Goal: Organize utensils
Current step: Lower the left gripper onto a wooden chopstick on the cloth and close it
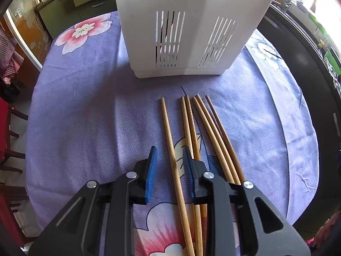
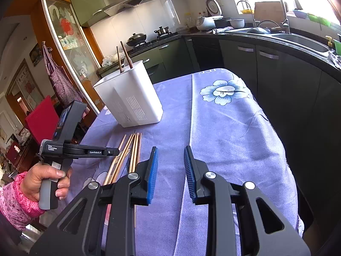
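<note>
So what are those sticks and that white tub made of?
The chopsticks look like bamboo or wood: pale tan, matte, faint grain; one at the edge is darker brown. The white tub looks like plastic: smooth, slightly glossy, with moulded vent slots.

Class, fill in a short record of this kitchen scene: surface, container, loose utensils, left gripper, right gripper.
Surface: table under a purple floral cloth
Container: white slotted holder, upright, two dark chopsticks standing inside
Loose utensils: six chopsticks lying side by side on the cloth
Left gripper: open, straddling the leftmost chopstick
Right gripper: open, holding nothing
</note>
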Motion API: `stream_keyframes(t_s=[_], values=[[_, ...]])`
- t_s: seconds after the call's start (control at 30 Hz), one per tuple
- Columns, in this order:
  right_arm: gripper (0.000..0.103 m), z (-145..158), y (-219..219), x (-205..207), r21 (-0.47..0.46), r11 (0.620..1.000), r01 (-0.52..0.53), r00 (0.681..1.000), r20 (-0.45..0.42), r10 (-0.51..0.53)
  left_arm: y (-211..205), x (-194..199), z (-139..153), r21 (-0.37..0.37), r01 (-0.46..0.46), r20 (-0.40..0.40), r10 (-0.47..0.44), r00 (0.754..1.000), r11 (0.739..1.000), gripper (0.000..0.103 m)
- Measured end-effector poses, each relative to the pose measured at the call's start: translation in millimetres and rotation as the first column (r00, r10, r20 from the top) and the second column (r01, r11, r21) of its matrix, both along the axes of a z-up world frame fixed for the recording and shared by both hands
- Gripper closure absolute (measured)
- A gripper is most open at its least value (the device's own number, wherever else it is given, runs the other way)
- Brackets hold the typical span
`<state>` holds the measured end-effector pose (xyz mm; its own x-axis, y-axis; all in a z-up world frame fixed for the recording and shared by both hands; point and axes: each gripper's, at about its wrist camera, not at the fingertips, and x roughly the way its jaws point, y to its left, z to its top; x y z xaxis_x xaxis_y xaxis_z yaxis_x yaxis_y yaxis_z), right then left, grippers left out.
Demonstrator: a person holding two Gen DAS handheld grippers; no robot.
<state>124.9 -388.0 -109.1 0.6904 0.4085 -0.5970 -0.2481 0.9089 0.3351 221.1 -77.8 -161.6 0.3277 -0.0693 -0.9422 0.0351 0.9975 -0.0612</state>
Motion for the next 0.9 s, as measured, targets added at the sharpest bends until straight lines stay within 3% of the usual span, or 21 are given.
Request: stream_keyframes(t_s=[0.37,0.47,0.53,0.7,0.9], values=[[0.078,0.4,-11.1,3.9,0.036,0.999,0.014,1.0,-0.01,-0.014,-8.1,2.2,-3.1,0.065,-0.004,0.013,0.003,1.0,0.998,0.085],[0.078,0.1,-13.0,3.0,0.042,0.999,0.017,1.0,-0.014,-0.016,-10.6,2.3,-3.0,0.062,-0.002,0.016,0.001,1.0,0.998,0.088],[0.078,0.5,-13.9,2.2,0.044,0.999,0.018,1.0,-0.014,-0.018,-11.7,2.2,-3.1,0.055,0.0,0.014,-0.001,1.0,0.998,0.096],[0.078,4.0,-16.8,0.8,0.046,0.999,0.026,1.0,-0.008,-0.026,-9.2,0.0,-1.6,0.037,-0.011,0.017,0.01,1.0,0.999,0.097],[0.078,5.0,-19.8,1.0,0.05,0.998,0.031,1.0,-0.006,-0.031,2.3,-11.3,20.4,0.031,-0.013,0.102,0.01,0.995,0.999,0.097]])
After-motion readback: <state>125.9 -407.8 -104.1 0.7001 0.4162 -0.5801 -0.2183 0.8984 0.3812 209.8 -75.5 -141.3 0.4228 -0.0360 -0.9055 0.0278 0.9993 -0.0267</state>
